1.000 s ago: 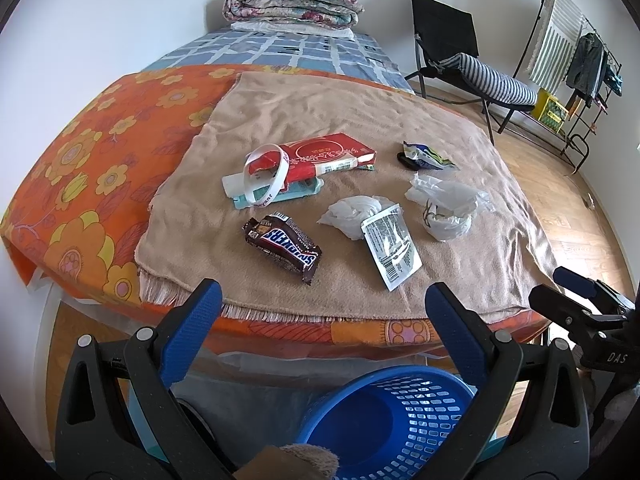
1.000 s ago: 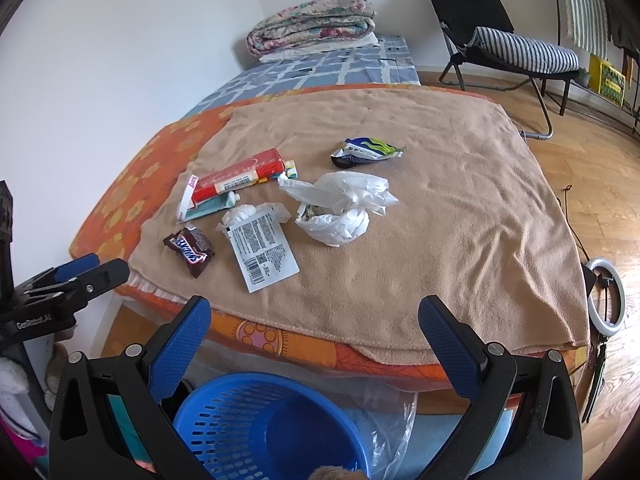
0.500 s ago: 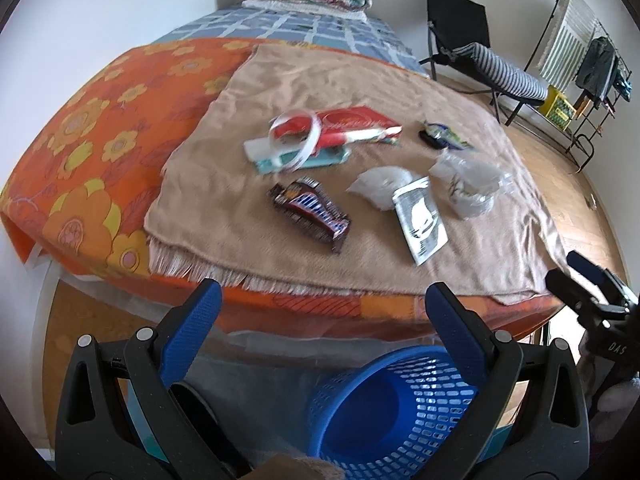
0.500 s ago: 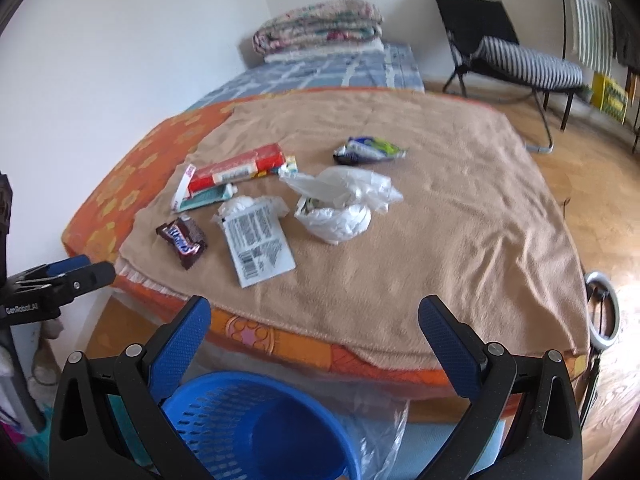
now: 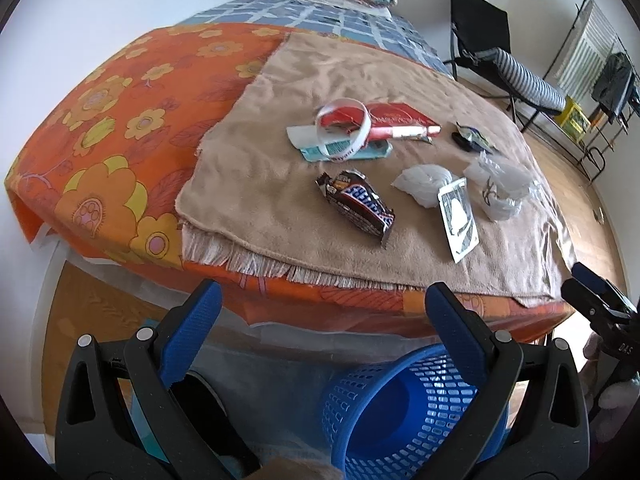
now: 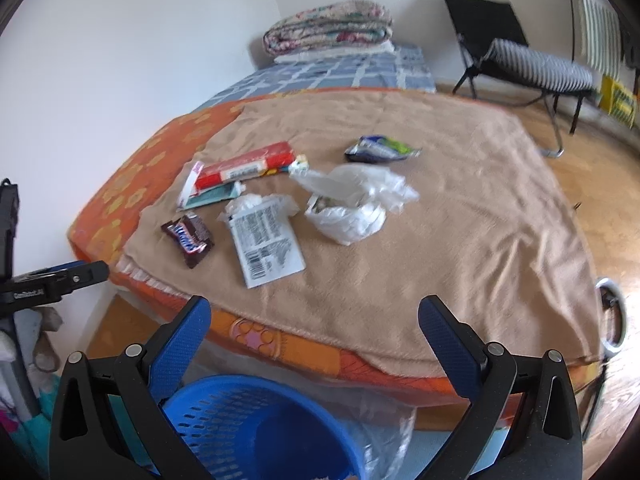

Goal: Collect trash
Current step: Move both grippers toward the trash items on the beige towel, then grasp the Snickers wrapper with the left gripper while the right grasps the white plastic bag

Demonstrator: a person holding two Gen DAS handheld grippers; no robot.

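Two grippers agape; crinkled candy wrapper [image 5: 356, 204], perforated plastic basket [image 5: 404, 404].

A plain tan blanket [image 5: 360, 80] lies over an orange bedspread [image 5: 132, 120] patterned with yellow flowers, and past it the bed shows a blue cover [image 5: 320, 20] crossed by a white grid. On the tan blanket lie a dark brown candy wrapper [image 5: 358, 202] with blue lettering, a red box [image 5: 396, 118] over a teal packet [image 5: 372, 152], a white sachet [image 6: 266, 240] printed in black, a crumpled white plastic bag [image 6: 348, 216] and a small blue, green and white wrapper [image 6: 378, 148]. Below the bed edge stands a bright blue perforated basket [image 5: 400, 408]. Both the left gripper [image 5: 320, 312] and right gripper [image 6: 312, 328] are black with blue finger pads. A black chair [image 6: 500, 32] carries a black-and-white striped cushion [image 6: 540, 68].
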